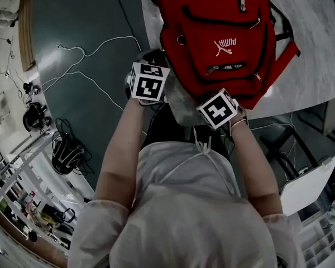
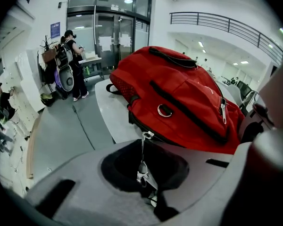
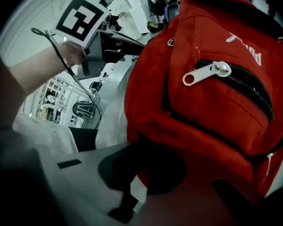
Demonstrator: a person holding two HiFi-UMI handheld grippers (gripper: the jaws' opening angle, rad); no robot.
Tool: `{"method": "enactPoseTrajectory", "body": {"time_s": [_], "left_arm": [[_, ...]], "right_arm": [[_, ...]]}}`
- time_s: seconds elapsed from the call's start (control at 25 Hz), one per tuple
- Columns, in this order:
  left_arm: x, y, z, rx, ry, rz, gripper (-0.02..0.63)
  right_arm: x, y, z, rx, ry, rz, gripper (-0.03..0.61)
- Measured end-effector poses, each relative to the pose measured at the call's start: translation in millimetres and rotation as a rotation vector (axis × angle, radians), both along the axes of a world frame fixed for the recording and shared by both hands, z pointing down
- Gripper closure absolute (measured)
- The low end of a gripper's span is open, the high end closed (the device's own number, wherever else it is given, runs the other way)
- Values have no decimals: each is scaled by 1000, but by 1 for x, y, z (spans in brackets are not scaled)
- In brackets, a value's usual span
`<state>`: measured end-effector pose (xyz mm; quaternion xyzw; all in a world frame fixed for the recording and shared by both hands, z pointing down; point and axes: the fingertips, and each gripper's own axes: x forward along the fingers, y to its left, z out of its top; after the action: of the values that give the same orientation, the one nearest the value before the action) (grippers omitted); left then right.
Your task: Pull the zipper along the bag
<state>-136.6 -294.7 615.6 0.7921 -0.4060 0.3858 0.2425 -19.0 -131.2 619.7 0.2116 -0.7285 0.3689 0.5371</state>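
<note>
Pale marbled table top (image 1: 318, 49) curves in from one o'clock in the head view, over a dull grey-green floor (image 1: 84, 15). The red bag (image 1: 223, 32) lies flat on it at twelve o'clock from the person, its base at the near table edge.

The left gripper view shows a bright hall: glass doors (image 2: 108, 32) at eleven o'clock, a balcony railing (image 2: 226, 25) at one o'clock, and a person (image 2: 70, 55) standing by a side table at ten o'clock. White cables (image 1: 95, 49) trail over the floor at ten o'clock of the head view, and black coiled gear (image 1: 67, 152) sits at eight o'clock.

The left gripper (image 2: 142, 175) has its jaws pressed together on the metal zipper pull (image 2: 142, 169), which hangs taut from the bag's lower side seam. The right gripper (image 3: 141, 173) is closed on the red fabric at the bag's base. A silver front-pocket pull (image 3: 205, 73) lies loose at two o'clock of its view.
</note>
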Motion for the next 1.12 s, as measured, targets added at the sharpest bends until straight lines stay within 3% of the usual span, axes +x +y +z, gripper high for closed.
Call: {"method": "enactPoseTrajectory", "body": {"time_s": [0.52,0.68,0.92,1.04,1.12], "left_arm": [[-3,-50,0,46,-97,114,589],[-2,-47,6,10,-43,50,591],[-1,-42,4,112,-106,68,589],[1,-32,2,128,-67,65,585],[-1,-25,-3,135,-40,48,534]], "right_arm": [[4,7,2,-39,-14,0,552],[2,5,2,-33,-35,0,552],[8,7,3,-35,-31,80,552],[12,10,5,-54,-29,121,552],[12,9,4,-54,-24,120,552]]}}
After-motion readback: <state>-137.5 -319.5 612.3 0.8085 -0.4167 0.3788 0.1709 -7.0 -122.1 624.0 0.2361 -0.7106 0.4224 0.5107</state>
